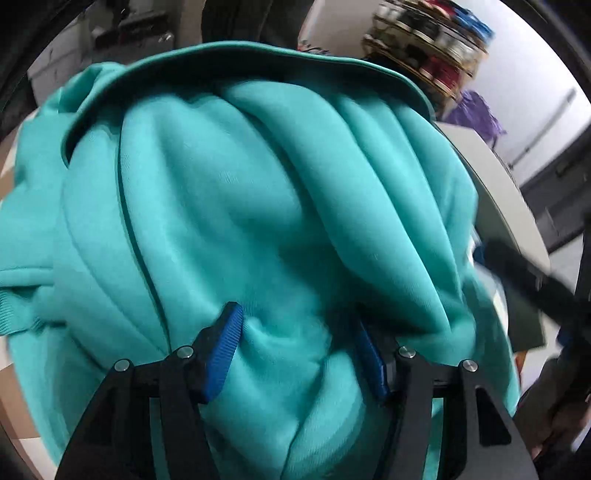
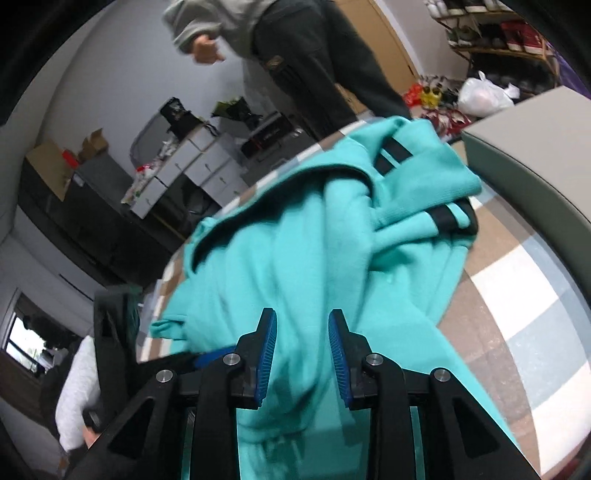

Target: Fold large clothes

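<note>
Teal sweatshirt [image 2: 295, 236] lies bunched in a heap on a checked cloth [image 2: 524, 317] in brown, white and pale blue. All places below are given from the sweatshirt.

- Sweatshirt: crumpled, deep folds running lengthwise. 2 dark stripes show on a cuff at its far end, and 2 more on a second cuff just below that. A ribbed hem edge sits at its left side in the left wrist view.
- Left gripper [image 1: 295, 343]: directly over the sweatshirt, pointing steeply down into it. Jaws apart, about half spread. A hump of teal fabric rises between the blue pads [image 1: 225, 354]; the right pad is partly buried under a fold. Whether the pads press the cloth, cannot tell; picture is blurred.
- Right gripper [image 2: 303, 354]: at the near end of the sweatshirt, jaws a little apart. A band of fabric runs between the blue pads and down toward the camera; a gap shows beside each pad, so no firm pinch visible.
- Grey box [image 2: 524, 147]: just right of the sweatshirt, on the cloth.
- A person [image 2: 295, 48] in a grey hooded top and dark trousers stands beyond the sweatshirt's far end.
- Shelf [image 2: 498, 33] with shoes: far right, behind the sweatshirt.
</note>
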Demonstrator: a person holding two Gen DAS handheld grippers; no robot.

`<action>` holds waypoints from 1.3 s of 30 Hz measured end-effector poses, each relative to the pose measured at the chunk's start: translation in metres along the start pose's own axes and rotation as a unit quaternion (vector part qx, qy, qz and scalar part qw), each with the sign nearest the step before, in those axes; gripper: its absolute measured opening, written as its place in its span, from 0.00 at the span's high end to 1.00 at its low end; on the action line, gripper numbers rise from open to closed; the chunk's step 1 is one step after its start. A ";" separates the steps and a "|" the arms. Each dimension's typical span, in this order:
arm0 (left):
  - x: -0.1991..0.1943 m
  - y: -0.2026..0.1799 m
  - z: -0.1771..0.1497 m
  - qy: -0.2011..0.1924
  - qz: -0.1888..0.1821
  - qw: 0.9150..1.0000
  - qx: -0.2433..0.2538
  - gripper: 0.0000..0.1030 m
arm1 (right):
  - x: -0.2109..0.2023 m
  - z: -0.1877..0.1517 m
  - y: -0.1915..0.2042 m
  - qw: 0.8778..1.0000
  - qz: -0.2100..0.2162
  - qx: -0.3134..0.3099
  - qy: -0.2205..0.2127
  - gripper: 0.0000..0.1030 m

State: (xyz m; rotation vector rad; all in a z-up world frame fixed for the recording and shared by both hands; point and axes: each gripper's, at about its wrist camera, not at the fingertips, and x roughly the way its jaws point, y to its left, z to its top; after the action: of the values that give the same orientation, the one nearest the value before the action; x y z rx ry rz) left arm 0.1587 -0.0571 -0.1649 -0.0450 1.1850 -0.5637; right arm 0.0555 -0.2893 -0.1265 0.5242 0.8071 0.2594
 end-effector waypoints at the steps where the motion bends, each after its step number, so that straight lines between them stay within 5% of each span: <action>1: 0.002 -0.002 0.005 0.003 0.008 1.000 -0.001 0.47 | 0.003 0.001 -0.004 1.000 0.000 0.007 0.006 0.72; 4: -0.007 -0.010 0.011 0.011 0.012 1.000 0.017 0.47 | 0.012 0.004 -0.012 0.999 -0.001 0.036 0.013 0.72; 8: -0.064 0.011 0.011 -0.058 -0.012 0.998 0.015 0.44 | -0.004 0.006 -0.035 0.997 0.008 0.079 0.007 0.64; 9: -0.079 0.023 0.012 -0.077 -0.006 0.997 0.009 0.44 | -0.006 0.011 -0.041 0.996 0.002 0.087 0.003 0.56; 11: -0.095 0.047 0.015 -0.093 0.031 0.995 -0.009 0.32 | -0.007 0.029 -0.049 0.997 -0.020 0.074 -0.001 0.54; 15: -0.087 0.094 0.028 -0.075 0.112 0.990 -0.039 0.32 | 0.013 0.078 -0.056 0.997 -0.078 0.011 0.011 0.50; 19: -0.050 0.114 0.036 -0.039 0.108 0.991 -0.063 0.32 | 0.061 0.115 -0.052 0.992 -0.098 -0.036 0.078 0.50; 24: -0.019 0.097 0.047 -0.013 0.159 0.987 0.010 0.30 | 0.117 0.124 -0.035 0.967 -0.163 -0.134 0.142 0.47; 28: -0.016 0.104 0.065 0.007 0.158 0.987 -0.009 0.30 | 0.139 0.126 -0.009 0.944 -0.186 -0.220 0.160 0.62; 32: -0.014 0.112 0.080 0.014 0.170 0.985 0.021 0.30 | 0.154 0.136 0.006 0.935 -0.177 -0.269 0.145 0.79; 39: -0.015 0.139 0.093 0.015 0.179 0.983 0.029 0.29 | 0.184 0.149 0.019 0.929 -0.153 -0.308 0.134 0.83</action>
State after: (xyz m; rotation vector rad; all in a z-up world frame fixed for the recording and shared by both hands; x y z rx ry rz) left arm 0.2913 0.0461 -0.1603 0.2235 1.1715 -0.2811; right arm 0.2889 -0.2485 -0.1440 -0.2377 1.0019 0.2812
